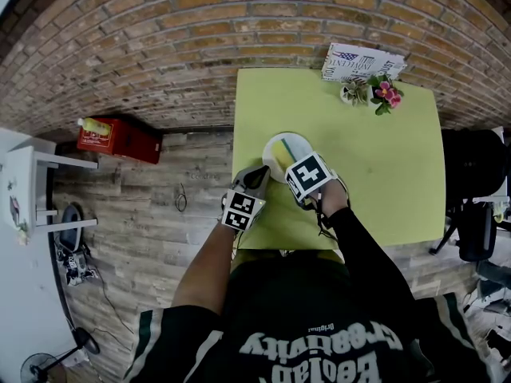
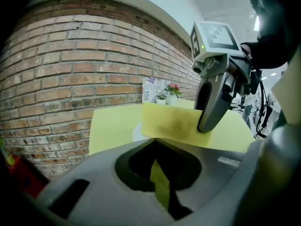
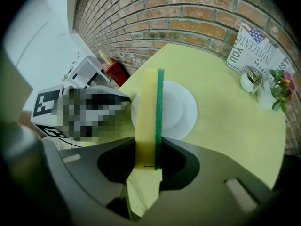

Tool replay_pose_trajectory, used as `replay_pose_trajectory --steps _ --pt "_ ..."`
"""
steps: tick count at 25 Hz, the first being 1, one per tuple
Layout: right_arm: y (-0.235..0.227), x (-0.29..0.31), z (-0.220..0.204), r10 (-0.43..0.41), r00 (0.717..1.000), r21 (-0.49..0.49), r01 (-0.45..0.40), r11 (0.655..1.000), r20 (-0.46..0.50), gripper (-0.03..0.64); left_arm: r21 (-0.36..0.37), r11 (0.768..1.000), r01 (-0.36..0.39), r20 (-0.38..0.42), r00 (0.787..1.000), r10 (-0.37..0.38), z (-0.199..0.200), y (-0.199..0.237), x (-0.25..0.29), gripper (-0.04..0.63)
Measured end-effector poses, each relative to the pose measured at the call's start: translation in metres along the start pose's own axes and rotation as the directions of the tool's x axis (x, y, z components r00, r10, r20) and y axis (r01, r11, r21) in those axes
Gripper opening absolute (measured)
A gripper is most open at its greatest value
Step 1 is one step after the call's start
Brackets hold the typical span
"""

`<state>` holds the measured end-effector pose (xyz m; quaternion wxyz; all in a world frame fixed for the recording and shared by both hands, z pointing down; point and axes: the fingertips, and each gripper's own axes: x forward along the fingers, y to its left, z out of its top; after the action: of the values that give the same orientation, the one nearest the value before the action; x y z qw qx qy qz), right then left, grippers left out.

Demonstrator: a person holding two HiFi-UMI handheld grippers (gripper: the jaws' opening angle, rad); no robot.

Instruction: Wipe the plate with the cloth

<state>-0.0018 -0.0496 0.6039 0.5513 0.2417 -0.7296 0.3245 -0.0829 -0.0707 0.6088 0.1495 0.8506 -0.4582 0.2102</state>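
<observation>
The cloth [image 3: 149, 107], yellow with a green face, stands edge-on over the white plate [image 3: 181, 109] at centre frame, with the right claw [image 3: 148, 149] clenched on one end and the left claw [image 2: 157, 147] pinched on the other. Best play here, I reckon: lay it flat, press down and sweep in circles without shoving the plate across the table [image 1: 375, 166]. The plate looks bare; the small white pot [image 3: 248, 81] at upper right holds greenery.
</observation>
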Motion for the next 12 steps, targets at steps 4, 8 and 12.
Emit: replay_pose_trajectory --steps 4,8,12 --pt "-0.014 -0.005 -0.005 -0.016 1.000 0.023 0.016 1.000 -0.001 0.132 0.000 1.000 -0.001 0.002 1.000 0.001 0.001 0.000 0.000 0.006" --pt "-0.028 -0.009 -0.012 -0.029 1.000 0.044 0.029 0.999 -0.002 0.132 -0.002 1.000 -0.001 -0.007 1.000 0.001 -0.003 0.001 0.000 0.006" --pt "-0.039 -0.012 -0.020 -0.046 0.999 0.064 0.046 0.997 -0.003 0.132 -0.001 1.000 0.001 0.004 1.000 -0.001 0.000 0.000 0.000 0.006"
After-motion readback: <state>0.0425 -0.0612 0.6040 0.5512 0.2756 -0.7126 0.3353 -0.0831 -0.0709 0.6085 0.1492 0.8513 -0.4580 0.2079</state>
